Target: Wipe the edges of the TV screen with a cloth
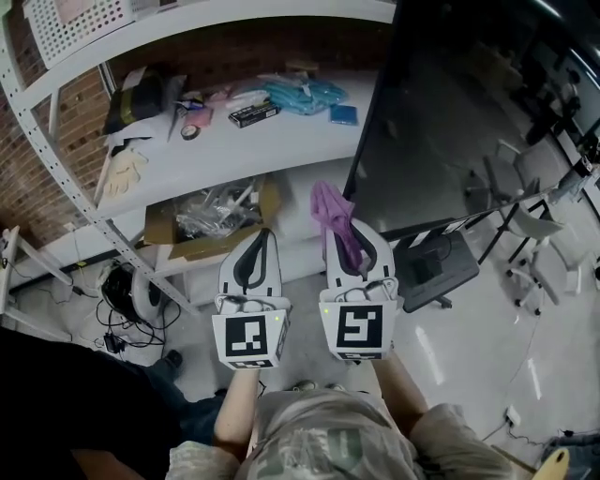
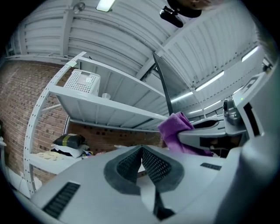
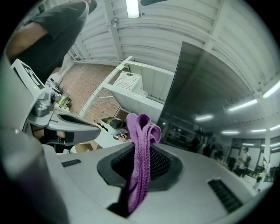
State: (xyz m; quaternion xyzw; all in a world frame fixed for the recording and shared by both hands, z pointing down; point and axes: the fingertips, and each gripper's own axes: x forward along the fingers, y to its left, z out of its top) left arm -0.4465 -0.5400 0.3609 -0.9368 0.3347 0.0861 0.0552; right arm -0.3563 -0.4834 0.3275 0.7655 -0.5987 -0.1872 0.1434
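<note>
1. The TV screen (image 1: 450,122) is cut off by the head view's top and right edges
2. Where the cloth (image 3: 139,131) ends inside the right gripper (image 3: 140,152)'s closed jaws cannot be told
3. The things along the shelf (image 1: 281,155)'s back edge are too small to name
4. The cardboard box (image 1: 202,234) holds a tangle that cannot be made out

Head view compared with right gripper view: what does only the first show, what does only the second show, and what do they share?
Only the head view shows the floor, with the cables on it and the base of the TV stand. Only the right gripper view shows the ceiling lamp. Both show the purple cloth clamped in the right gripper, with the dark TV screen beyond it.
</note>
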